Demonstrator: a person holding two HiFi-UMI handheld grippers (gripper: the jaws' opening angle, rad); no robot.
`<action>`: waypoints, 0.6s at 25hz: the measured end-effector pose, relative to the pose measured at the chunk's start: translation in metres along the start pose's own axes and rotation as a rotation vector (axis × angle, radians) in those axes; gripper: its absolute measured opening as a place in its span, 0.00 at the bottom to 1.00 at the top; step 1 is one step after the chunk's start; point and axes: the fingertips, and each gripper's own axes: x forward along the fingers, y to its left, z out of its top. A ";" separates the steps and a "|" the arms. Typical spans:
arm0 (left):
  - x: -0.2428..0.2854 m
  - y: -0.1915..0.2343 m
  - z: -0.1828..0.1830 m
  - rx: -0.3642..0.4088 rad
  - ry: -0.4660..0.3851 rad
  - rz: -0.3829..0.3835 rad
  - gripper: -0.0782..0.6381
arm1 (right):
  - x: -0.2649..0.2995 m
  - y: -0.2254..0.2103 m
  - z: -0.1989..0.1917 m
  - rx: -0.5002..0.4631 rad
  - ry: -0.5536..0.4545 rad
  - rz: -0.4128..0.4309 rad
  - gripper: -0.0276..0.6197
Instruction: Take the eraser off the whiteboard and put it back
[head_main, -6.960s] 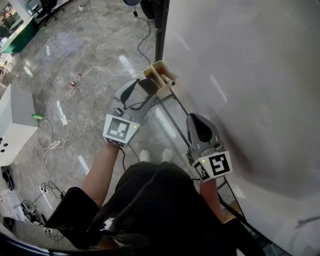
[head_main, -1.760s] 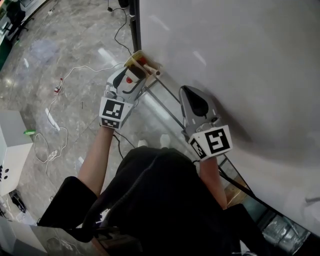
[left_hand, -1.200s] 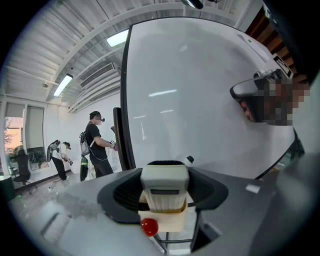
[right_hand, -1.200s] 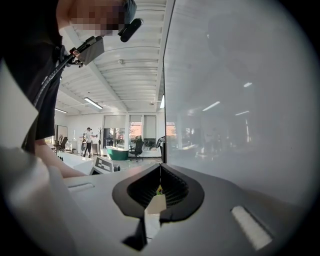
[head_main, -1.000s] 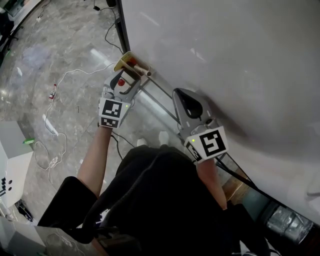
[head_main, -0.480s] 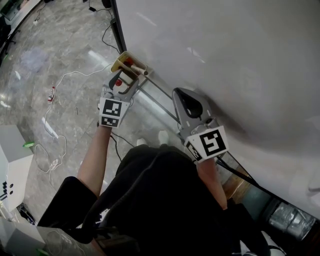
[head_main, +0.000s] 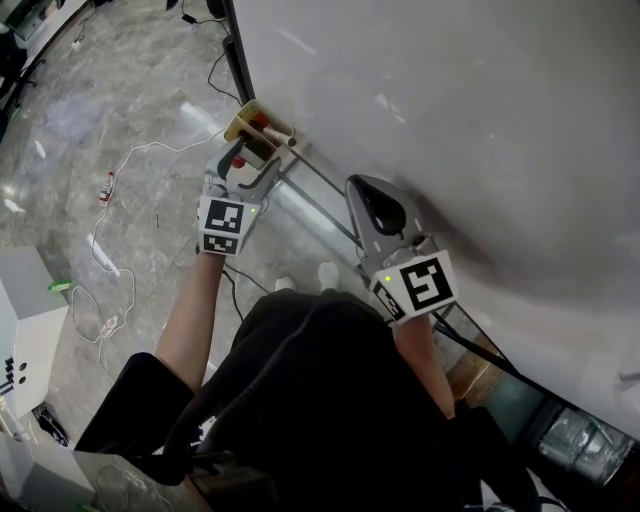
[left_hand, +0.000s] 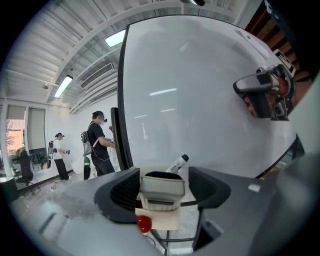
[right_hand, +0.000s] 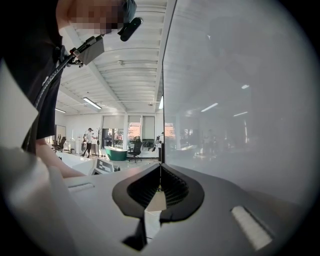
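The left claw (head_main: 248, 165) stands wide, its jaws just now opening. The eraser (left_hand: 161, 189) sits between them, with a gap on the right side, so neither pad presses it. It rests felt side up in the cream tray (left_hand: 159, 220) on the lower edge of the whiteboard (head_main: 450, 120). The right claw (right_hand: 160, 187) is closed tip to tip on nothing, just beside the board face and well apart from the tray.

Only the left gripper view shows the eraser clearly. It also shows a red cap (left_hand: 143, 224) low at the tray front and a marker (left_hand: 176, 164) leaning behind. In the head view the claw covers most of the tray.

The board's black frame post (left_hand: 121, 135) rises close on the left of the tray. Beyond it the floor (head_main: 110, 180) lies open, crossed by loose cables (head_main: 150, 150). Two people (left_hand: 100, 145) stand far back.
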 end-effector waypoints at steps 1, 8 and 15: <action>-0.002 0.000 0.002 0.000 -0.004 0.004 0.56 | -0.001 0.001 0.001 0.000 -0.003 0.004 0.06; -0.025 -0.002 0.019 -0.007 -0.034 0.048 0.55 | -0.004 0.011 0.008 -0.002 -0.021 0.051 0.06; -0.053 -0.004 0.034 -0.056 -0.068 0.114 0.47 | 0.004 0.020 0.013 0.001 -0.038 0.133 0.06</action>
